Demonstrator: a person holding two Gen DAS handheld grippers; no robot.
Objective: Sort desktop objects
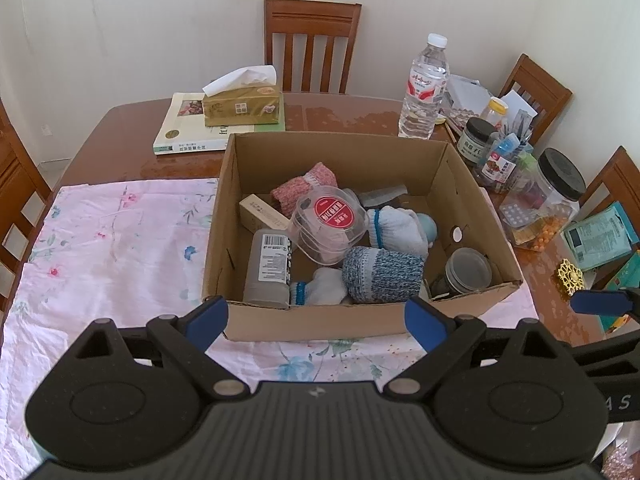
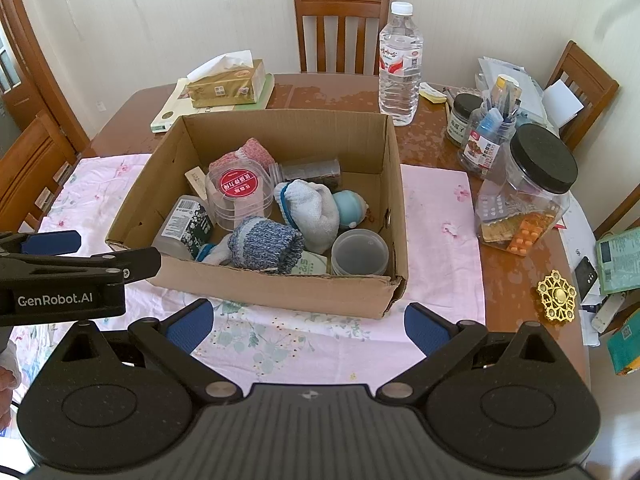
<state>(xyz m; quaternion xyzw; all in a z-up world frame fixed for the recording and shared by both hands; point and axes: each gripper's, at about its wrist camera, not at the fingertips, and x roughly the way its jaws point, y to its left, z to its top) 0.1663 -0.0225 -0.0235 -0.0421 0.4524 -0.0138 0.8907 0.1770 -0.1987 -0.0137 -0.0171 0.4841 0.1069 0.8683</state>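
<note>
An open cardboard box [image 1: 356,322] [image 2: 280,292] sits on a pink floral cloth [image 1: 112,240] [image 2: 436,208]. Inside lie a red-lidded clear tub [image 1: 328,220] [image 2: 238,194], a blue knitted sock [image 1: 384,274] [image 2: 266,246], a white sock [image 1: 400,230] [image 2: 314,210], a pink knitted sock [image 1: 304,188] [image 2: 244,156], a grey bottle [image 1: 268,268] [image 2: 186,226] and a small clear jar [image 1: 468,270] [image 2: 360,252]. My left gripper [image 1: 316,320] hovers open just in front of the box's near wall. My right gripper [image 2: 308,322] is open too, near the box's front right corner. Both hold nothing.
A tissue box [image 1: 242,104] on a book [image 1: 188,128], a water bottle [image 1: 424,88] [image 2: 400,64], jars with black lids [image 2: 524,188] and a gold ornament [image 2: 556,296] stand on the wooden table [image 1: 344,114]. Chairs [image 1: 312,44] ring it. The other gripper shows at each view's edge.
</note>
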